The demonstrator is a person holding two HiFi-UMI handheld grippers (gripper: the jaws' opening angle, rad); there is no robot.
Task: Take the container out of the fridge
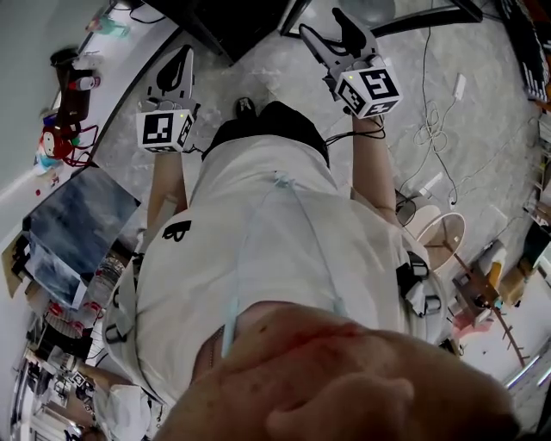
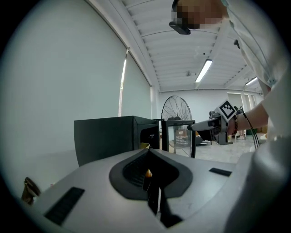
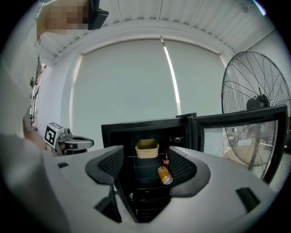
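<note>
The black fridge (image 3: 136,132) stands open in the right gripper view, its glass door (image 3: 236,136) swung out to the right. A tan container (image 3: 147,148) sits on an upper shelf, with an orange can (image 3: 165,175) lying on the shelf below and a small red bottle (image 3: 166,159) behind it. My right gripper (image 3: 145,166) is open, short of the fridge, and frames the shelves between its pads. My left gripper (image 2: 149,157) is shut on nothing, off to the fridge's (image 2: 109,136) side. In the head view both grippers, left (image 1: 182,53) and right (image 1: 320,21), are held out toward the fridge (image 1: 232,21).
A large standing fan (image 3: 259,91) is behind the open door. Cables (image 1: 430,129) trail over the floor at the right, near a round pale stool (image 1: 441,239). A cluttered ledge (image 1: 73,95) runs along the left wall.
</note>
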